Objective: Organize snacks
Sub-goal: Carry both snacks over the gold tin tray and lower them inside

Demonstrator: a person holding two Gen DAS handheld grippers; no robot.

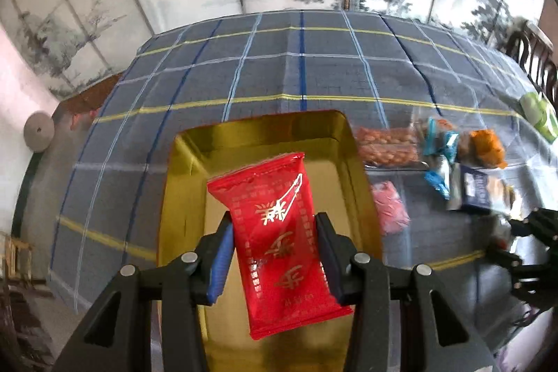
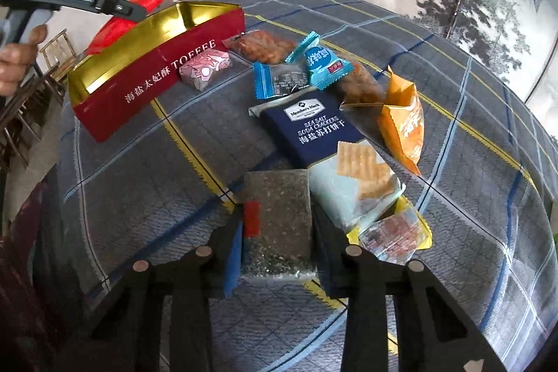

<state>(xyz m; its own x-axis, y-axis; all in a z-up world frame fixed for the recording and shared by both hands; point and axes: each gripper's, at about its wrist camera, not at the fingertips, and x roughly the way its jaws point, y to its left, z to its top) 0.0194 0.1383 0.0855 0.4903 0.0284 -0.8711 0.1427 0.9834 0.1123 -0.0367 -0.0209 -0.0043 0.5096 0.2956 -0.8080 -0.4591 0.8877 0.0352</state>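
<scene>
My left gripper (image 1: 275,222) is shut on a red snack packet (image 1: 279,253) with gold lettering, held above the open gold-lined toffee tin (image 1: 188,169). In the right wrist view the tin's red wall (image 2: 157,72) stands at the upper left, with the red packet (image 2: 111,27) over it. My right gripper (image 2: 279,218) is low over the checked cloth. Its pads sit against both sides of a flat, dark, speckled packet (image 2: 279,197) with a red tab, lying on the table.
Loose snacks lie right of the tin: a pink packet (image 2: 205,68), a peanut bag (image 2: 265,47), blue candies (image 2: 321,61), a navy soda cracker pack (image 2: 314,131), an orange bag (image 2: 404,124) and a yellow-edged packet (image 2: 394,232). A person's hand (image 2: 17,58) shows at left.
</scene>
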